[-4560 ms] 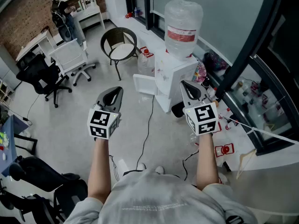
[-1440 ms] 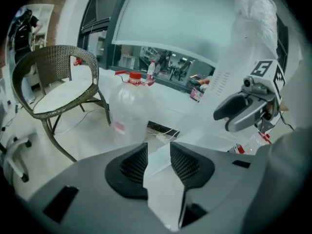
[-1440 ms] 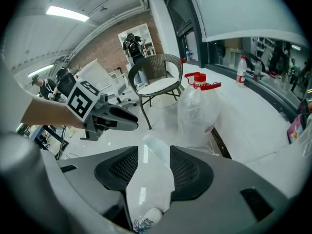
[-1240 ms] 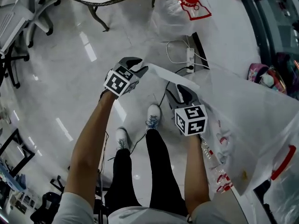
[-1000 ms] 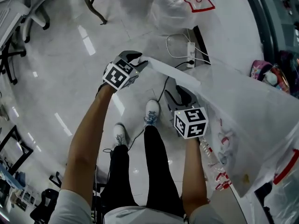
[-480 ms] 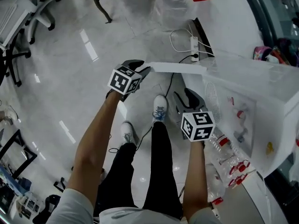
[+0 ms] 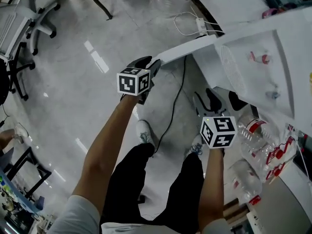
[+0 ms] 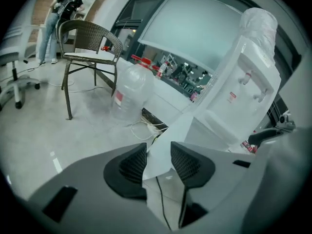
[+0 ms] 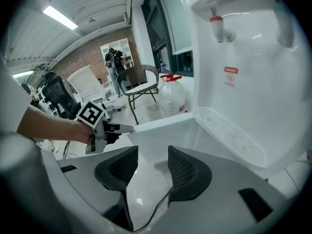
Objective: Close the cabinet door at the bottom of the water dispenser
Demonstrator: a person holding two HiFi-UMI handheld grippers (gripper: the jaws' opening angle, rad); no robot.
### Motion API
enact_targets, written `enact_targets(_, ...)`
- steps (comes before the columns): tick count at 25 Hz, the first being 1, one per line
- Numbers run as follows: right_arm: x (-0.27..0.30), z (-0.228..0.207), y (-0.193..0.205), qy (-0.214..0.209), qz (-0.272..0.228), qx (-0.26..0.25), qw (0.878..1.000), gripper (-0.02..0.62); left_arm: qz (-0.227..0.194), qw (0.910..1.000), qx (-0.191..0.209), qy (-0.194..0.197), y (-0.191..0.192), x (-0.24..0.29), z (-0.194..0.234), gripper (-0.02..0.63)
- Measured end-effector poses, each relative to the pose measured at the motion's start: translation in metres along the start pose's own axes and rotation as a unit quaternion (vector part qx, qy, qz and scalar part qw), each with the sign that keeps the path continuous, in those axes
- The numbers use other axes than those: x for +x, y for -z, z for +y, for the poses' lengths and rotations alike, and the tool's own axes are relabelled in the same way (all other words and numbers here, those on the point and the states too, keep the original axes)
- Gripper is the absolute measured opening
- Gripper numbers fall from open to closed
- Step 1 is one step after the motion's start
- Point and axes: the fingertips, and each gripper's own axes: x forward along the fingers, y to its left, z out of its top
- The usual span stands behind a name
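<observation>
The white water dispenser stands at the upper right of the head view. Its bottom cabinet door hangs open, swung out toward me. My left gripper is shut on the door's free edge. In the left gripper view the door's corner sits between the jaws of my left gripper. My right gripper hangs lower, near the dispenser's base, open and empty. In the right gripper view, my right gripper faces the door's inner face, with the left gripper at the door's far edge.
A black cable trails across the floor between my legs to a power strip. A water jug and a wicker chair stand left of the dispenser. Plastic bottles lie at its right. An office chair is far left.
The left gripper keeps its hold on the door edge and the door now slants up toward the dispenser. The right gripper sits lower and further right in the head view.
</observation>
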Motion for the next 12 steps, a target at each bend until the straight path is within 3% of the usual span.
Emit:
enact_targets(6,-0.045,-0.031,0.04,0.011,-0.031,0.015,0.999,0.216,-0.027,0.9991,-0.028,-0.016,0.039,-0.007,-0.044,0.167)
enact_targets(12,-0.089,-0.054,0.08,-0.007,-0.053,0.006,0.999,0.216,-0.03,0.9991,0.007,-0.027,0.086,0.006,-0.126,0.152)
